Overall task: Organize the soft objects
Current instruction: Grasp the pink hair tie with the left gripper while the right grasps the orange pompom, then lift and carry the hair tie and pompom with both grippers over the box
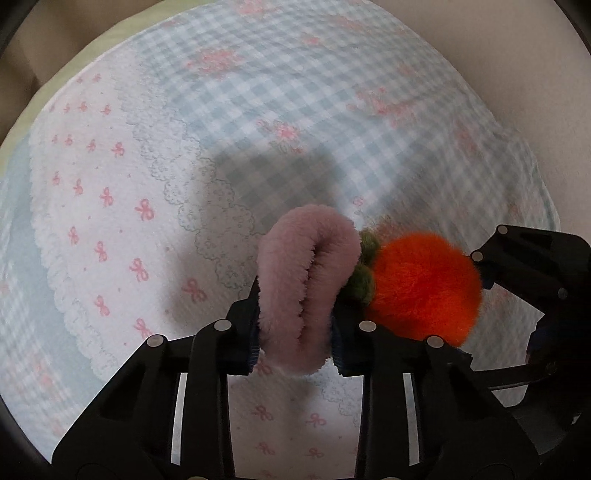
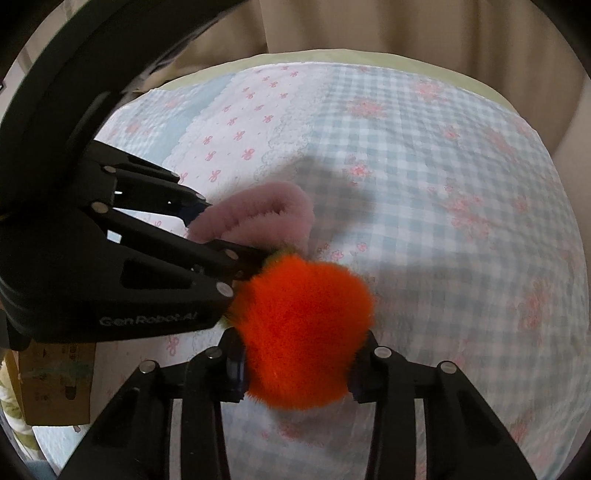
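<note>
A fuzzy pink loop (image 1: 295, 291) joins through small green leaves (image 1: 364, 273) to a fluffy orange ball (image 1: 424, 284). My left gripper (image 1: 295, 332) is shut on the pink loop and holds it above the bed. My right gripper (image 2: 297, 373) is shut on the orange ball (image 2: 303, 332). In the right wrist view the pink loop (image 2: 258, 218) sits between the left gripper's fingers (image 2: 221, 254) at the left. In the left wrist view the right gripper (image 1: 517, 280) comes in from the right.
A quilt (image 1: 258, 110) with blue gingham, pink bows and flowers covers the bed below. Beige curtains (image 2: 369, 26) hang behind. A cardboard box (image 2: 55, 384) stands at the lower left of the right wrist view.
</note>
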Action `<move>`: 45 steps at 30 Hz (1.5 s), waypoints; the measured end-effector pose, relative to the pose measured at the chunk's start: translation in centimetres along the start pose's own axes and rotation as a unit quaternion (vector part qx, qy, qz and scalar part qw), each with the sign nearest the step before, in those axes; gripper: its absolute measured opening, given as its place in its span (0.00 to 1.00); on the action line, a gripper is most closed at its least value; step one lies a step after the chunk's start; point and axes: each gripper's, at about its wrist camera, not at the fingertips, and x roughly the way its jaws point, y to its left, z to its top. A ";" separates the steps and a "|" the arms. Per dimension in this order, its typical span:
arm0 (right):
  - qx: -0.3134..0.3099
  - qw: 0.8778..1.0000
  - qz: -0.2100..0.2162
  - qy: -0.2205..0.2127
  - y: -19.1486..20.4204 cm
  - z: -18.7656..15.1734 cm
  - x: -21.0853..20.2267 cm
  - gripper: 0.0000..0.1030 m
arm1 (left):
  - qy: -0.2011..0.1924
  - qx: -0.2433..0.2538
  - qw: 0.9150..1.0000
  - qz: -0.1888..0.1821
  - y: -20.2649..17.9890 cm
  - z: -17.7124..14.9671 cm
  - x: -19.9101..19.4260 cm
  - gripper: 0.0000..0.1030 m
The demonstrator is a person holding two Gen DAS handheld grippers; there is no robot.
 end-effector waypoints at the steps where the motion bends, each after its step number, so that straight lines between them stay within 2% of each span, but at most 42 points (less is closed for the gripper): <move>1: 0.002 1.000 -0.002 -0.001 0.0 -0.1 -0.1 0.35 | -0.002 -0.001 1.000 0.002 0.0 -0.1 -0.2 0.26; 9: 0.012 1.000 -0.017 -0.012 -0.1 -0.1 -2.5 0.34 | -0.036 -0.003 0.999 0.014 -0.5 -0.5 -4.1 0.26; 14: 0.016 0.999 -0.030 -0.029 0.5 0.3 -5.8 0.34 | -0.055 -0.007 0.998 0.021 -0.5 -1.1 -7.5 0.26; 19: 0.024 0.997 -0.045 -0.052 2.2 0.7 -10.8 0.34 | -0.083 -0.029 0.996 0.027 -0.7 -2.2 -12.9 0.26; 25: 0.035 0.994 -0.058 -0.083 5.6 1.6 -17.9 0.34 | -0.126 -0.049 0.990 0.038 -0.8 -5.3 -21.0 0.26; 29: 0.031 0.993 -0.063 -0.092 9.1 2.5 -22.2 0.34 | -0.148 -0.069 0.985 0.049 0.1 -8.9 -26.7 0.26; 35: 0.024 0.994 -0.054 -0.095 15.0 2.7 -26.2 0.34 | -0.172 -0.108 0.977 0.067 2.4 -15.0 -32.8 0.26; 40: 0.024 0.996 -0.033 -0.085 21.1 2.2 -26.5 0.35 | -0.177 -0.150 0.969 0.083 5.8 -21.8 -36.1 0.26; 45: 0.020 0.997 -0.008 -0.069 26.0 1.6 -24.7 0.35 | -0.162 -0.190 0.963 0.097 9.7 -28.9 -36.6 0.26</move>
